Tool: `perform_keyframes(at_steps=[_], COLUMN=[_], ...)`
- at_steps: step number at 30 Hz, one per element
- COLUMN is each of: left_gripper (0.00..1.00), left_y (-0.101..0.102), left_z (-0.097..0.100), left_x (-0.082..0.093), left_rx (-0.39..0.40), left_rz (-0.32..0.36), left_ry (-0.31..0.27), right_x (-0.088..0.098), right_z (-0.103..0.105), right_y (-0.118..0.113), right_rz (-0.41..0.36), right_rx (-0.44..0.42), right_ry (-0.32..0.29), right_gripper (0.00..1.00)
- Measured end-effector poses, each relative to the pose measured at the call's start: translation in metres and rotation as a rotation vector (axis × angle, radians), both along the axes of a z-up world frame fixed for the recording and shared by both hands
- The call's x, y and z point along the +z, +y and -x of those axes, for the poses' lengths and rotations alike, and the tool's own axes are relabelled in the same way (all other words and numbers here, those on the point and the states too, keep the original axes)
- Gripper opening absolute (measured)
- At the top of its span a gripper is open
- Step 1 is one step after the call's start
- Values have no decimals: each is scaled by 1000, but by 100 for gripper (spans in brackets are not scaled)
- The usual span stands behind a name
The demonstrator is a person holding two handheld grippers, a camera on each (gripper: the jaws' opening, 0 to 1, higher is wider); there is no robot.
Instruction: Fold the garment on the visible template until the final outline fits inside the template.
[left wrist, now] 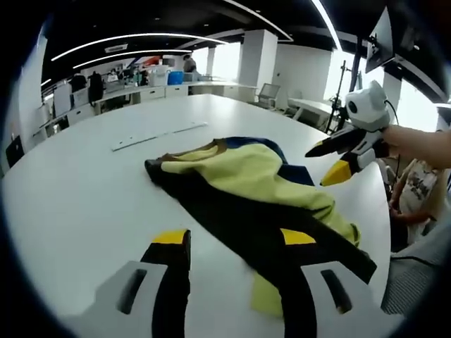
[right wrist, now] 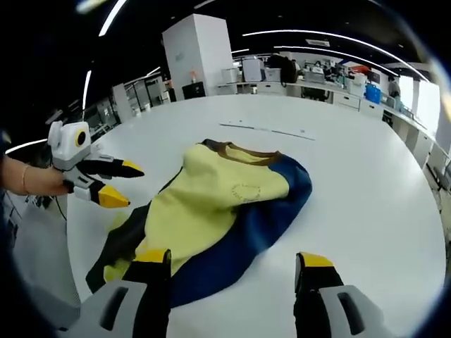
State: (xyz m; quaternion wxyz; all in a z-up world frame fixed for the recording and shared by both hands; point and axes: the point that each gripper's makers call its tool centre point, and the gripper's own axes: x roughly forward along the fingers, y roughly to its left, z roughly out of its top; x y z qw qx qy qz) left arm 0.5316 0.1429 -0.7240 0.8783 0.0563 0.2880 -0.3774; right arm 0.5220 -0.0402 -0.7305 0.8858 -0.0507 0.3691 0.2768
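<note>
white table (right wrist: 366, 183), garment (right wrist: 218, 211) just ahead of both claws, jaws apart

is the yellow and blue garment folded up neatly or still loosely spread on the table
Loosely spread. The garment lies rumpled, its yellow layer over blue, a dark sleeve trailing toward the left tool; both tools are open, holding nothing.

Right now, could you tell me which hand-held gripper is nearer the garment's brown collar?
The right hand-held gripper: it hovers open beside the collar end of the garment, whereas the left hand-held gripper hovers by the opposite, hem end.
</note>
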Motion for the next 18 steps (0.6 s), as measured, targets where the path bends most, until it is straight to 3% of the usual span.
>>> perform_keyframes(at_steps=[5, 8, 18], left_gripper=[36, 29, 10], left_y=[-3, -7, -11], left_z=[5, 6, 13], left_x=[-11, -15, -28], left_rx=[16, 21, 23], left_rz=[6, 14, 7], left_ry=[27, 31, 86], right_x=[-9, -12, -22], right_z=[5, 5, 9], right_y=[0, -5, 4], right_rz=[33, 100, 77], right_rx=[-2, -7, -25], right_ry=[-9, -40, -41], right_gripper=[59, 49, 34])
